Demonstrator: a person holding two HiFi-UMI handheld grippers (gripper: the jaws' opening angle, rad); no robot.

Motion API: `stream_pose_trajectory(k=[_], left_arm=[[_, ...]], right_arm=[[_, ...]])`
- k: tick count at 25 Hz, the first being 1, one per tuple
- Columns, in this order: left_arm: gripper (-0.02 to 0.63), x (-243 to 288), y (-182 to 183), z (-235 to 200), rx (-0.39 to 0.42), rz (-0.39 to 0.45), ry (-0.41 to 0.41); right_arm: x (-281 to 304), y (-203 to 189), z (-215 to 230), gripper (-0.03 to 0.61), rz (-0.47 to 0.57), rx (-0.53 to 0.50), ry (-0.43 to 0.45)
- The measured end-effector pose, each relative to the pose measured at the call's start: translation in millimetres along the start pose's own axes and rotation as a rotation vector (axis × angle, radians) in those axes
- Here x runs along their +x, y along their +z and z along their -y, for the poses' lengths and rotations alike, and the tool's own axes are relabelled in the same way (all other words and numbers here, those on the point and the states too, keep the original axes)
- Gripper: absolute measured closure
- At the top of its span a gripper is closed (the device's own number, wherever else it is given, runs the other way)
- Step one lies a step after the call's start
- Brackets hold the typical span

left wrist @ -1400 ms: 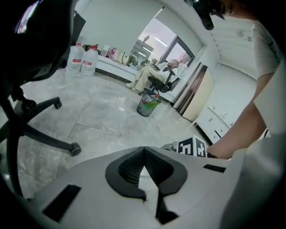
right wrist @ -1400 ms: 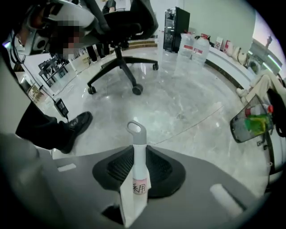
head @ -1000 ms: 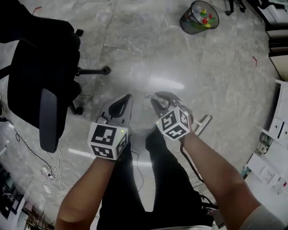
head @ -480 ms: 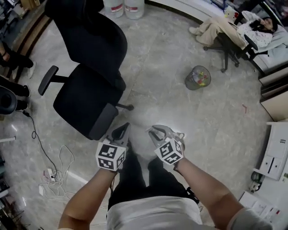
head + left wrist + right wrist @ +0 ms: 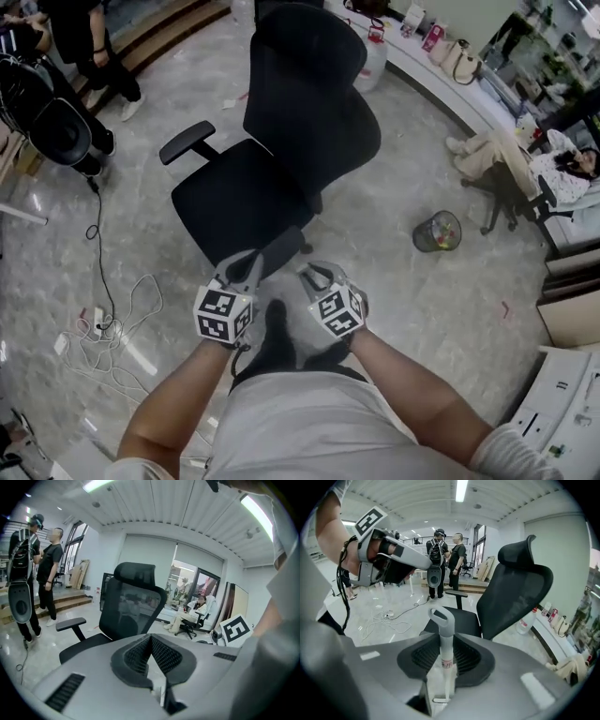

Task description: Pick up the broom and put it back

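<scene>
- At your far left a tangle of white cables (image 5: 94, 328) loops loosely over the glossy, veined grey stone floor (image 5: 403, 309). Two standing people (image 5: 89, 42) are beyond it, near wooden steps.
- Your left claw (image 5: 150, 641) has its ribbed black pads pressed together, and nothing sits between them. The cube (image 5: 223, 314) behind it carries black-and-white square markers, patterns only, with no readable words.
- Straight ahead, a black office chair (image 5: 281, 159) with a mesh back, curved headrest and padded armrests stands just beyond both claws. The front edge of its seat is close to their tips, so there is little free room forward.
- Your right claw (image 5: 443, 641) pinches the broom (image 5: 442, 620) near the top of its handle, which stands upright between the pads. The handle end is smooth grey plastic with an oval hanging loop, and below it runs a round white shaft. The jaws have just eased slightly wider, with the handle between them.
- A small label (image 5: 446, 664) with reddish print wraps the shaft at the pads; the print is too small to read.
- Right of the chair the floor lies open as far as a round wire-mesh bin (image 5: 438, 232) holding colourful scraps.
- Farther right, a seated person (image 5: 525, 164) reclines, and white furniture (image 5: 562, 412) edges the lower right corner.
</scene>
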State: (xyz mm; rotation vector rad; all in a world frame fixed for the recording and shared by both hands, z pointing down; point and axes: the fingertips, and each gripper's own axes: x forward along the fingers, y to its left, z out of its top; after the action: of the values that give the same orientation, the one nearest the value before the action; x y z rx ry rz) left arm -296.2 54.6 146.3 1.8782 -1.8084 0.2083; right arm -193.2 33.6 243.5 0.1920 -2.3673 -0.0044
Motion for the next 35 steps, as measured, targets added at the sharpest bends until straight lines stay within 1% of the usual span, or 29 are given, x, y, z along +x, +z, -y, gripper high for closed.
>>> stream_pose_trajectory(k=[4, 8, 12, 16, 18, 21, 24, 28, 30, 32, 35], left_arm=[[0.609, -27, -7, -41, -0.020, -0.015, 0.035], [0.609, -44, -16, -68, -0.054, -0.027, 0.051], [0.609, -51, -30, -84, -0.092, -0.035, 0.062], [0.609, -52, -31, -99, -0.115, -0.023, 0.064], [0.608, -50, -28, -100, -0.116, -0.021, 0.056], [0.609, -44, -21, -97, -0.102, -0.016, 0.041], [0.609, -36, -12, -90, -0.090, -0.007, 0.030], [0.609, -29, 4, -65, -0.074, 0.018, 0.017], [0.609, -30, 15, -44, -0.061, 0.037, 0.013], [0.609, -33, 29, -14, -0.048, 0.064, 0.007], [0.609, -42, 66, 36, -0.020, 0.134, -0.003]], right_arm=[[44, 37, -12, 0.491, -0.026, 0.012, 0.027], [91, 62, -9, 0.491, -0.063, 0.016, 0.032], [117, 69, -4, 0.488, -0.097, 0.033, 0.034], [124, 66, -2, 0.485, -0.112, 0.082, 0.023], [121, 66, -1, 0.485, -0.111, 0.082, 0.016], [113, 70, 3, 0.483, -0.094, 0.061, 0.006], [99, 76, 9, 0.470, -0.063, 0.069, -0.003], [58, 92, 17, 0.468, 0.012, 0.089, -0.015], [27, 101, 18, 0.468, 0.066, 0.094, -0.008], [-13, 108, 19, 0.469, 0.130, 0.108, 0.007], [-79, 127, 25, 0.492, 0.249, 0.134, 0.022]])
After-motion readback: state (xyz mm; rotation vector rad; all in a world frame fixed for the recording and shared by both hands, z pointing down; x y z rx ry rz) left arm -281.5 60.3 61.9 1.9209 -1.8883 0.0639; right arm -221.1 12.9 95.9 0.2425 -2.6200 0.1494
